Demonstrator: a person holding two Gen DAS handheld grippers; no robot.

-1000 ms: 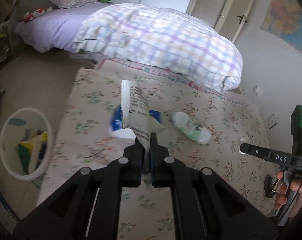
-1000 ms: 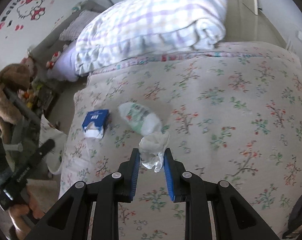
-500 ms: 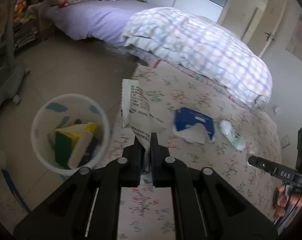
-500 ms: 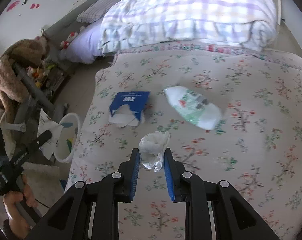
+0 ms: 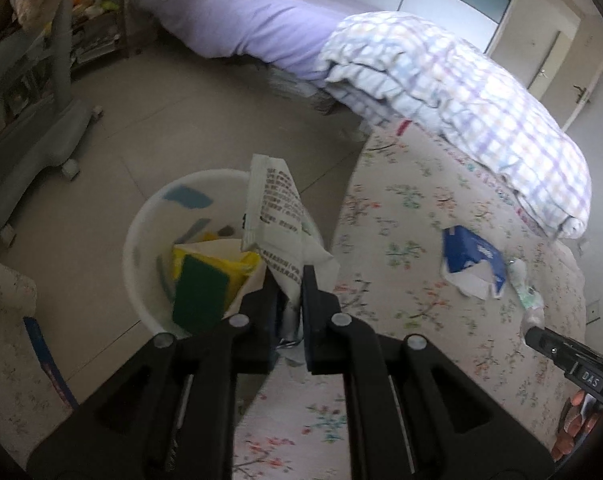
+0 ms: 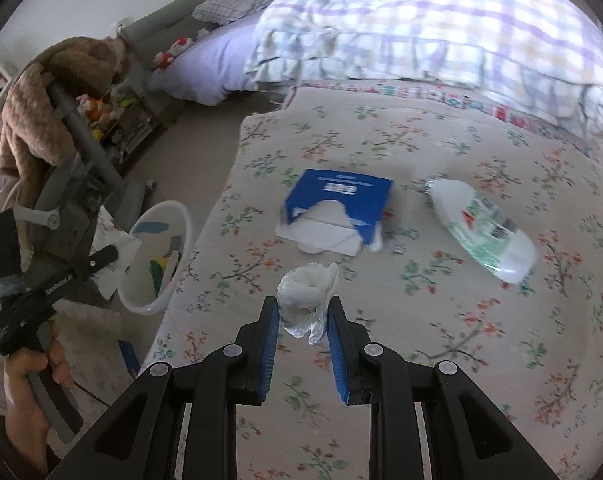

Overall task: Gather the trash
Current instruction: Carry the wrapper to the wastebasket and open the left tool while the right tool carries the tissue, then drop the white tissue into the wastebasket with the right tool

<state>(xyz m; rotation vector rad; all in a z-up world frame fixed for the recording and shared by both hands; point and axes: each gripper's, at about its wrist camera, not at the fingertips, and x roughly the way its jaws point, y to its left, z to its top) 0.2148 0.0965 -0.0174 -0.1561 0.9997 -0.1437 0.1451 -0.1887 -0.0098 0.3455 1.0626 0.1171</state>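
My left gripper (image 5: 290,280) is shut on a white printed wrapper (image 5: 277,216) and holds it above the right rim of the white trash bin (image 5: 141,220), which stands on the floor beside the bed and holds several pieces of trash. My right gripper (image 6: 303,312) is shut on a crumpled white tissue (image 6: 307,292) above the floral bedspread (image 6: 421,360). A blue tissue box (image 6: 337,208) and a clear plastic bottle (image 6: 481,228) lie on the bedspread ahead of it. The bin also shows in the right wrist view (image 6: 157,248), left of the bed edge.
A folded checked quilt (image 5: 461,92) lies at the far end of the bed. A purple bed (image 5: 253,20) stands behind it. A grey wheeled stand (image 5: 33,136) is on the floor left of the bin. A blue flat item (image 6: 127,356) lies on the floor below the bed edge.
My left gripper has swung left with the wrapper, from over the bedspread to above the bin. My right gripper has moved nearer the bed's left edge with the tissue.
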